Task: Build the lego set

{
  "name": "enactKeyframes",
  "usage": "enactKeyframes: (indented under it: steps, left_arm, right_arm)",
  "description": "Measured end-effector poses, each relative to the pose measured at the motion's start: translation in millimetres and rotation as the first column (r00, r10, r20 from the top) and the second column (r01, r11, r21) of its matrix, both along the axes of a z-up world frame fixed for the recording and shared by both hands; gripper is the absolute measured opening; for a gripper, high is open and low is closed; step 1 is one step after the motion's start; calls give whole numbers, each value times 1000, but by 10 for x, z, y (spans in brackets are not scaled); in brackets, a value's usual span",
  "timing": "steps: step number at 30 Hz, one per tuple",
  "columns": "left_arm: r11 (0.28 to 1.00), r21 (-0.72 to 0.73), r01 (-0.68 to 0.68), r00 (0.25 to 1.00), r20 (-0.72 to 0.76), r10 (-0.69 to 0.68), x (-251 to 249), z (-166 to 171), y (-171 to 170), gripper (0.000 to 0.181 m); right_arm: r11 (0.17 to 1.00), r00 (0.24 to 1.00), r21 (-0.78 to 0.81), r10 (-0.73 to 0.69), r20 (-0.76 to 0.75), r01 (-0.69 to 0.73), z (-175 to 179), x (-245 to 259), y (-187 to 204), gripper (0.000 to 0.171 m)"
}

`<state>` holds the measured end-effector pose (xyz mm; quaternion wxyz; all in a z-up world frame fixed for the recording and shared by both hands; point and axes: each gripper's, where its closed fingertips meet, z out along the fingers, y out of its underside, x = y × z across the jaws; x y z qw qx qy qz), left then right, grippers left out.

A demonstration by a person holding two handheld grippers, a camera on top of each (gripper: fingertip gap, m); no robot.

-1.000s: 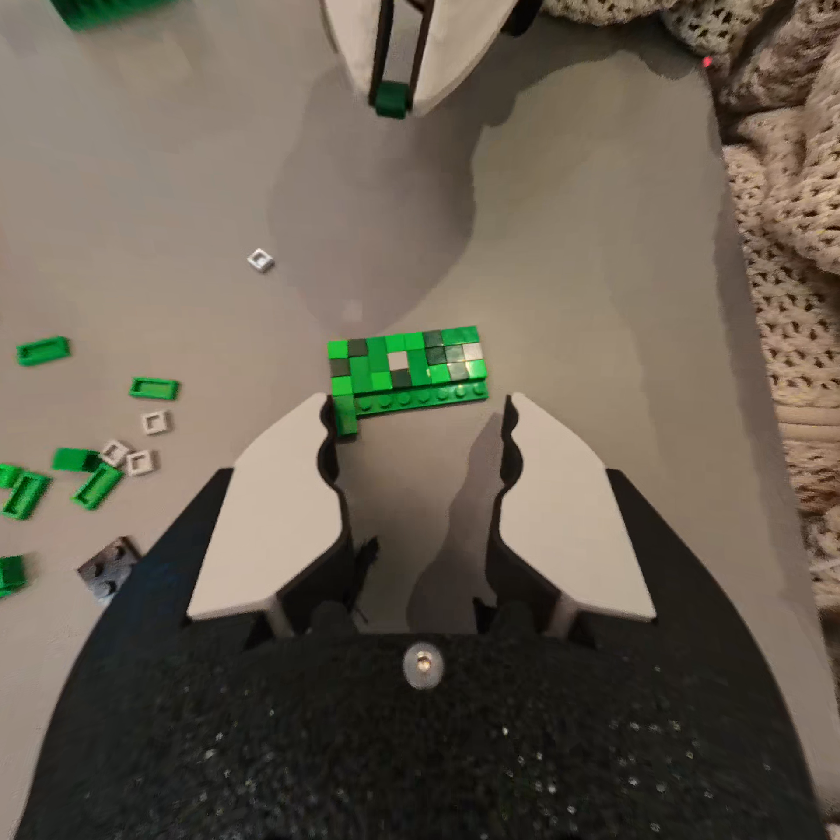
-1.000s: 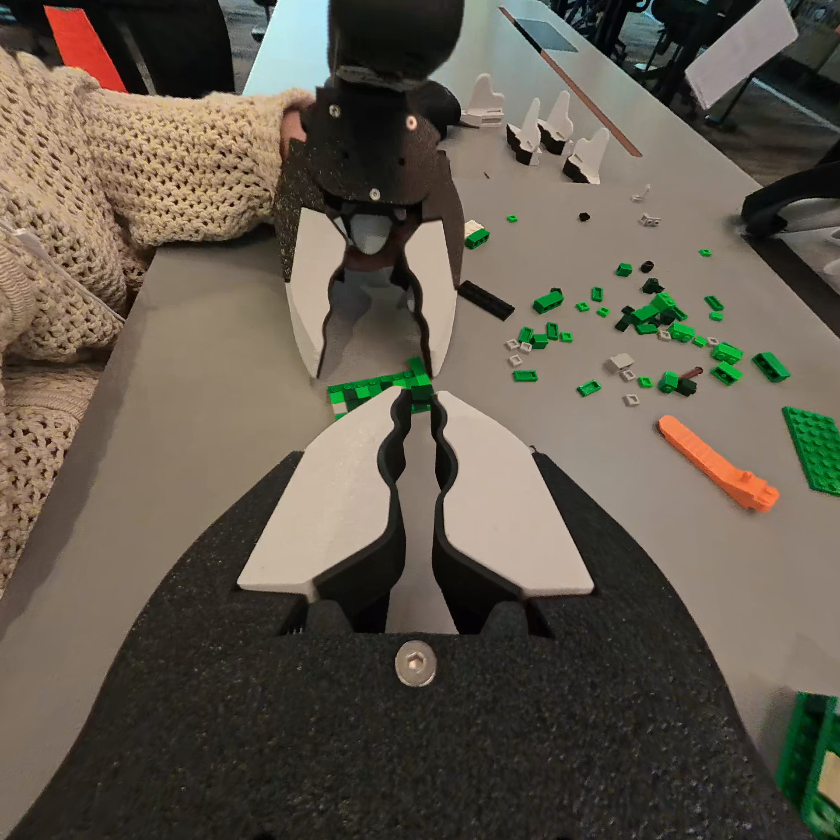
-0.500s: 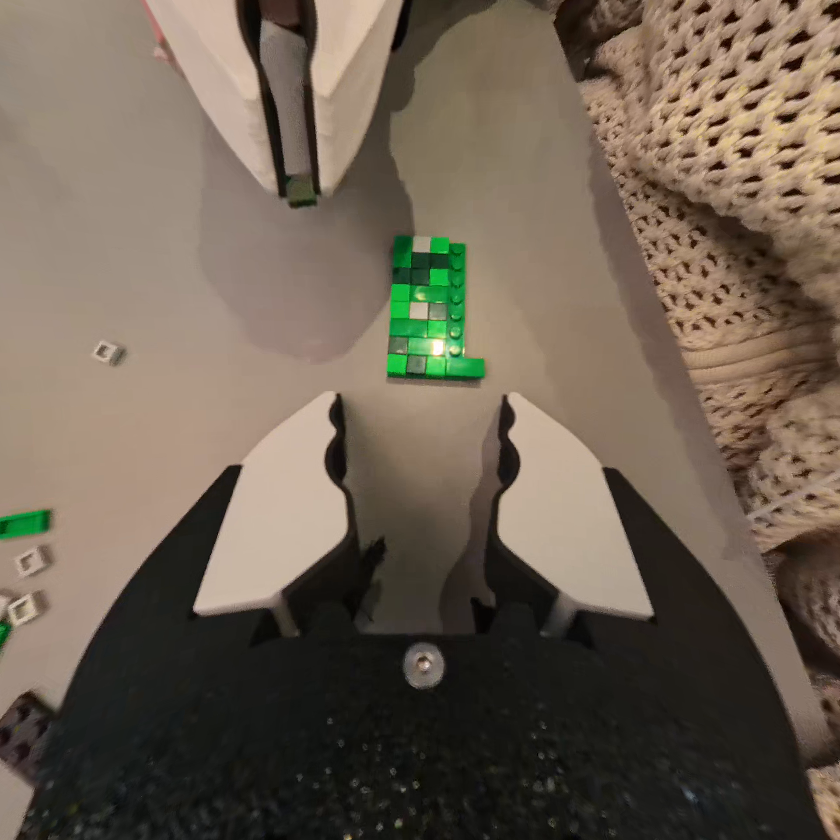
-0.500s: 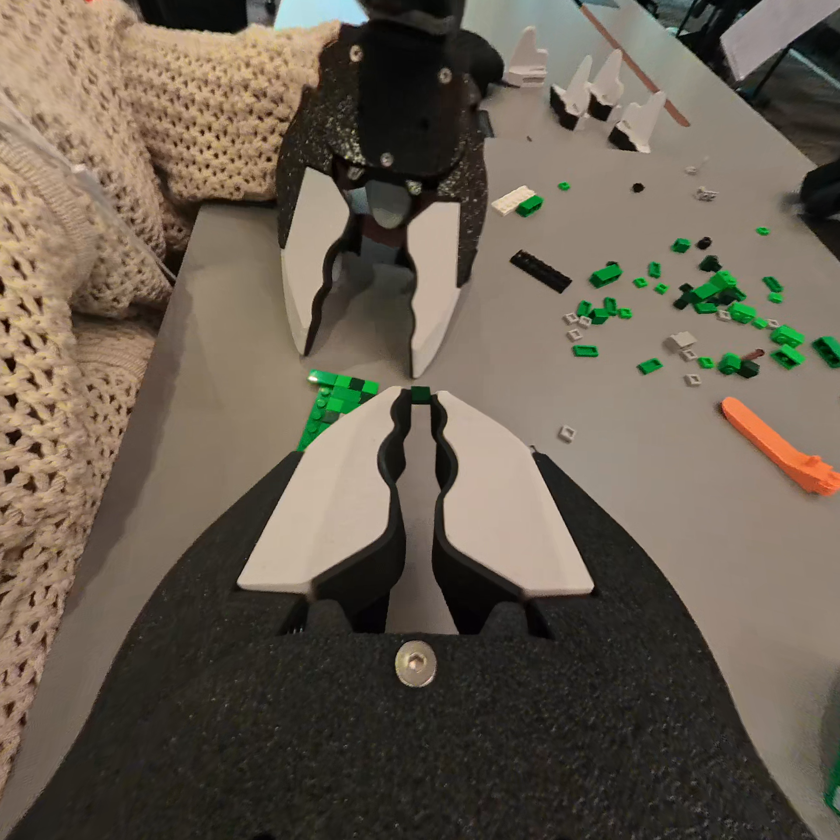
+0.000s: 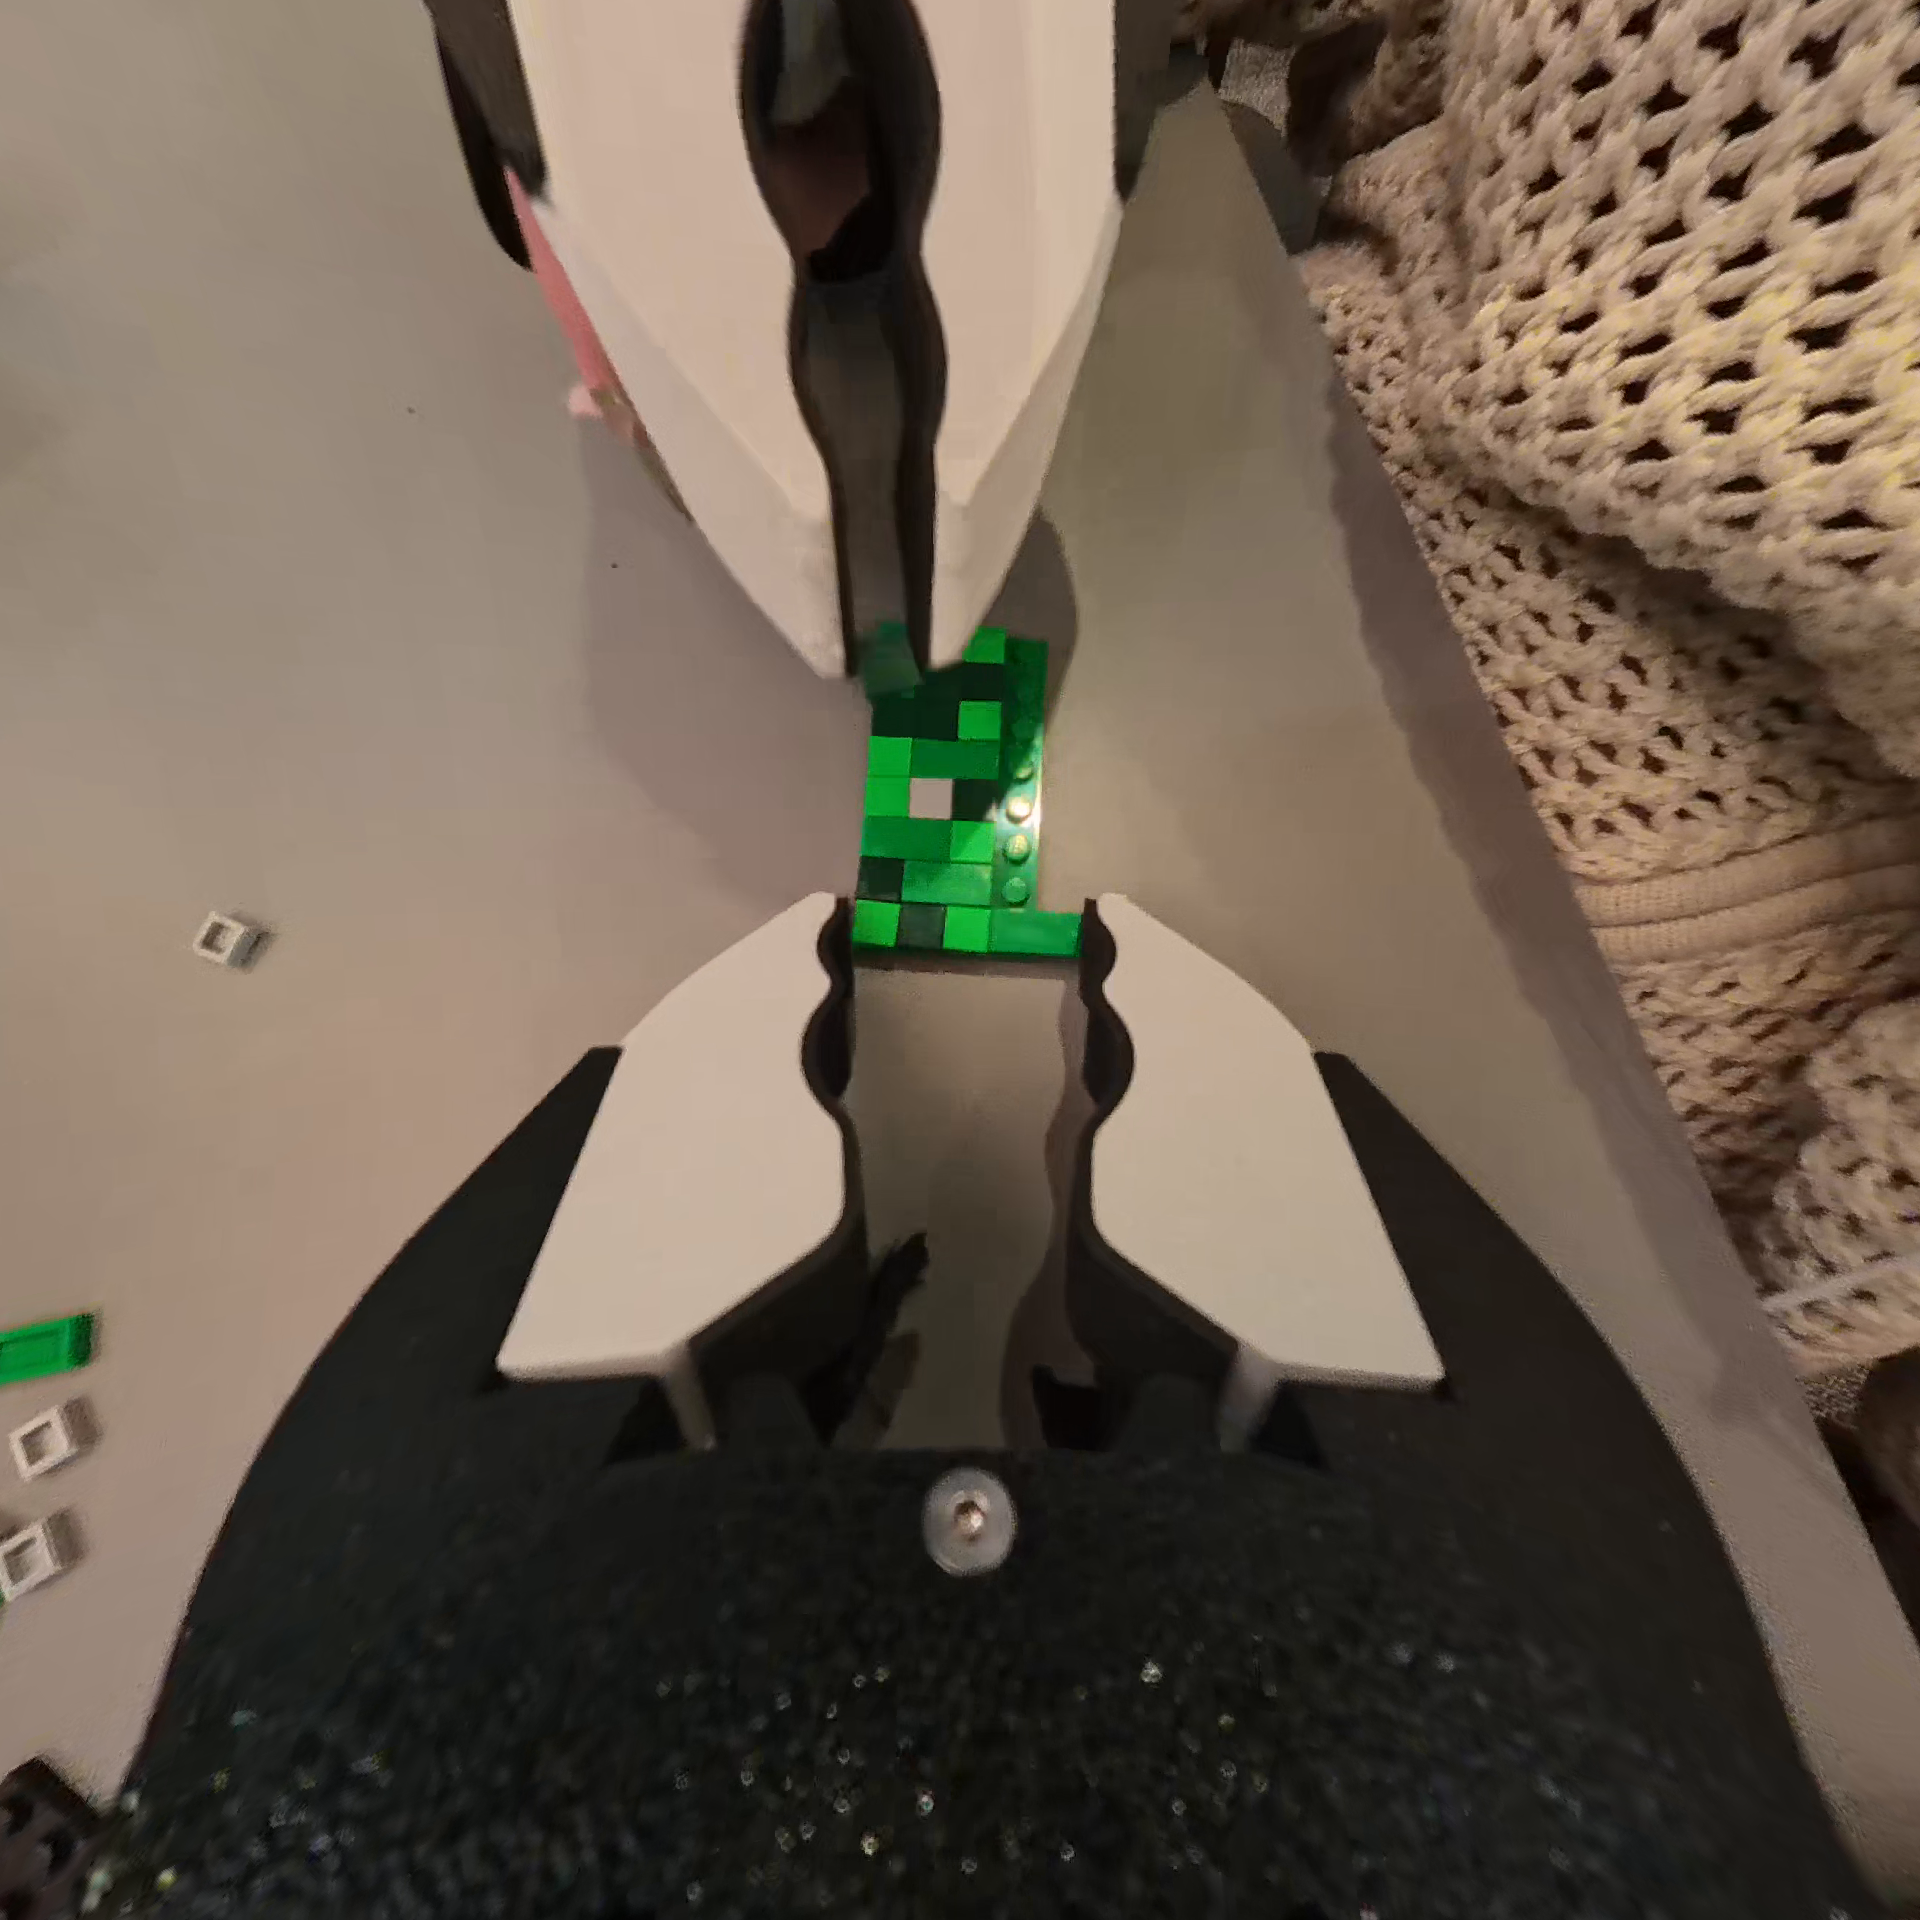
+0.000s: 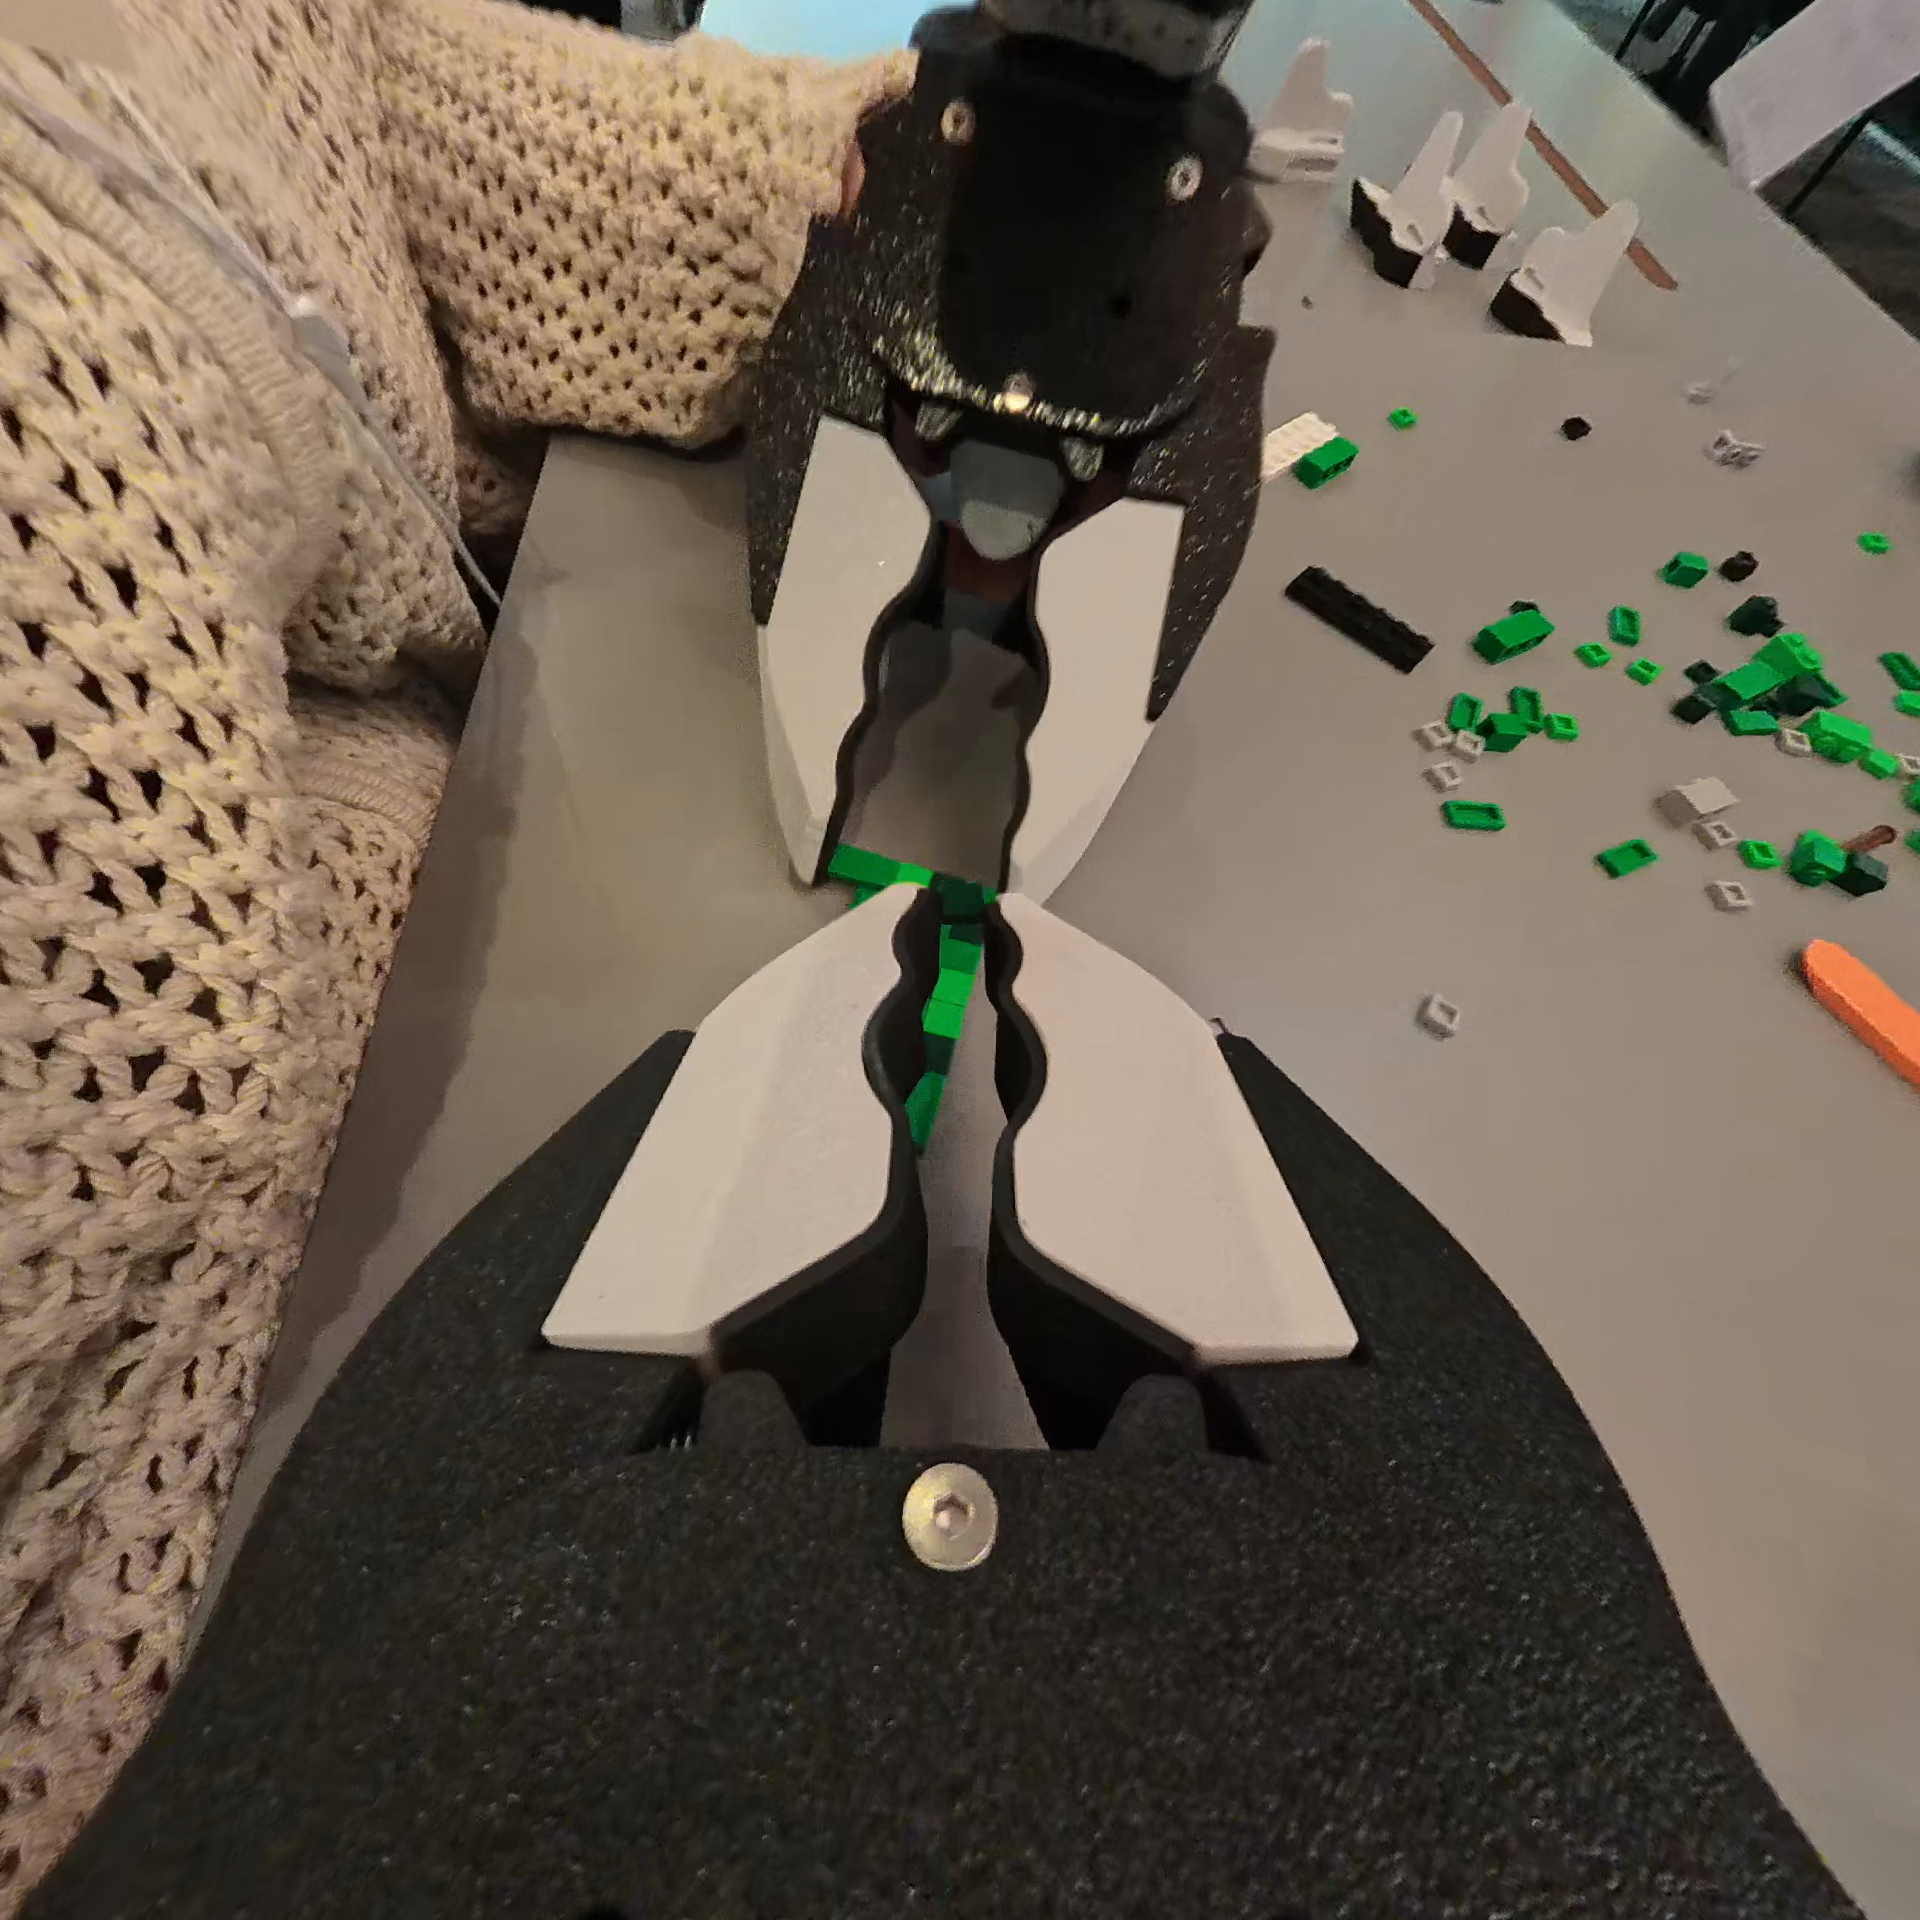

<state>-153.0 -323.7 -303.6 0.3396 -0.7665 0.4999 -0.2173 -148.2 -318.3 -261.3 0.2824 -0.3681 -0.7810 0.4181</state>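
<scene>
A flat green lego assembly (image 5: 935, 810) of light and dark green tiles with one white tile lies on the grey table (image 5: 312, 727). My left gripper (image 5: 961, 925) has narrowed onto the assembly's near end, with a fingertip touching each side. My right gripper (image 6: 951, 909) is shut on a small dark green brick (image 6: 961, 894) and holds it at the assembly's other end. In the left wrist view the right gripper (image 5: 883, 655) comes in from the top, with the small brick (image 5: 888, 665) at its tips. The assembly (image 6: 951, 997) shows between the right fingers, mostly hidden. The left gripper (image 6: 920, 868) faces the right one.
Loose green, white and dark pieces (image 6: 1766, 686) are scattered at the right, with a black plate (image 6: 1356, 618) and an orange brick separator (image 6: 1860, 1008). Spare white fingers (image 6: 1455, 197) stand at the back. A knit sleeve (image 6: 208, 623) borders the table's left edge. Small tiles (image 5: 229, 935) lie left. The grippers' ends are close to 5 cm from one another.
Both grippers have moved in to the assembly. The left one has narrowed around its near end. The right one has brought the small green brick to its far end.
</scene>
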Motion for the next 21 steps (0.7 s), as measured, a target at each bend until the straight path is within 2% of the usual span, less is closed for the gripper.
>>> enactKeyframes:
  steps: [5, 12, 21]
  left_arm:
    - [998, 11, -55, 998, 20, 55, 56, -5, 87, 41]
    - [989, 6, -151, 988, 21, 150, 90, -13, 186, 41]
    - [981, 1, -193, 981, 18, 193, 103, -18, 204, 41]
  right_arm:
    - [997, 999, 72, -19, 45, 16, -203, 28, -12, 8]
    - [982, 995, 187, -48, 85, 31, -290, 38, 25, 8]
    - [965, 990, 259, -78, 115, 46, -365, 42, 2, 8]
